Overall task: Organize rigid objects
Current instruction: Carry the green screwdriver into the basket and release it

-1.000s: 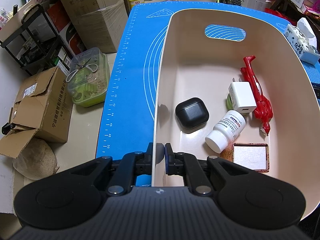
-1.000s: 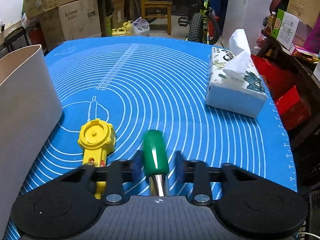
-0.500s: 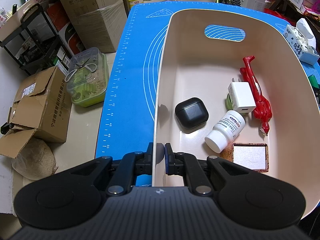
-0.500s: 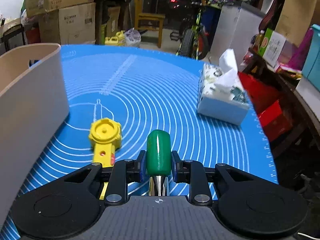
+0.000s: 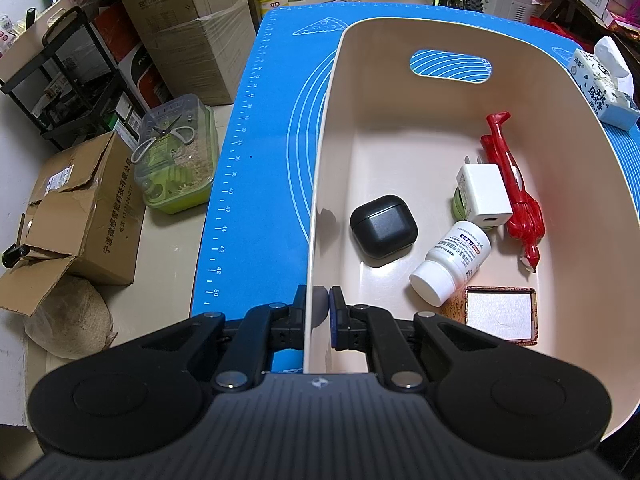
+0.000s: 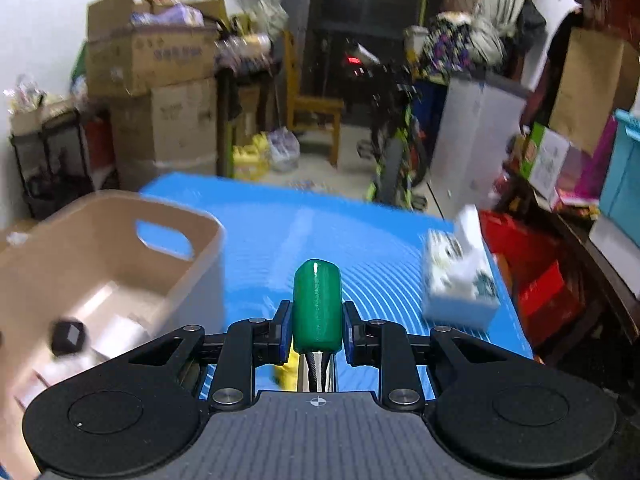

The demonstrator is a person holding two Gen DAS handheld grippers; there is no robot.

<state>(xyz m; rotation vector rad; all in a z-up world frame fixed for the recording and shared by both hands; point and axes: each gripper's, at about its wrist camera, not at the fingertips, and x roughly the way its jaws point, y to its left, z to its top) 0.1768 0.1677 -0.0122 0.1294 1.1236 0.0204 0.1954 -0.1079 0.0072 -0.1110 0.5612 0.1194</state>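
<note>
Fingers (image 5: pixel 337 312) of the left gripper (image 5: pixel 318 314) are clamping the near-left wall of the beige bin (image 5: pixel 320 184), one pad outside and one inside the rim. Fingers (image 6: pixel 283 330) of the right gripper (image 6: pixel 316 330) are closing tight on the green handle (image 6: pixel 317 306) of a tool whose shiny metal shaft (image 6: pixel 318 368) is running back toward the camera; the handle is pointing away, raised above the blue mat (image 6: pixel 360 232).

The bin is sitting on the blue mat (image 5: pixel 256 128) covering the bench, with an oval handle cutout in its far wall. Inside it, a black earbud case (image 5: pixel 383 226) is lying left of centre. To its right, a white pill bottle (image 5: pixel 450 263) is lying on its side, cap toward the near left. A white charger plug (image 5: pixel 484 194) is resting just beyond the bottle, partly over a green round thing (image 5: pixel 456 206). A red pen-like toy (image 5: pixel 516 184) is stretching along the right side, touching the charger. A small square mirror (image 5: pixel 500 314) is lying flat in the near-right corner.

From the right wrist view, which is blurred, the bin (image 6: pixel 188 280) is standing to the left and a tissue box (image 6: pixel 460 284) is sitting on the mat to the right. A bit of yellow (image 6: pixel 286 372) is showing under the right fingers; what it is cannot be told.
</note>
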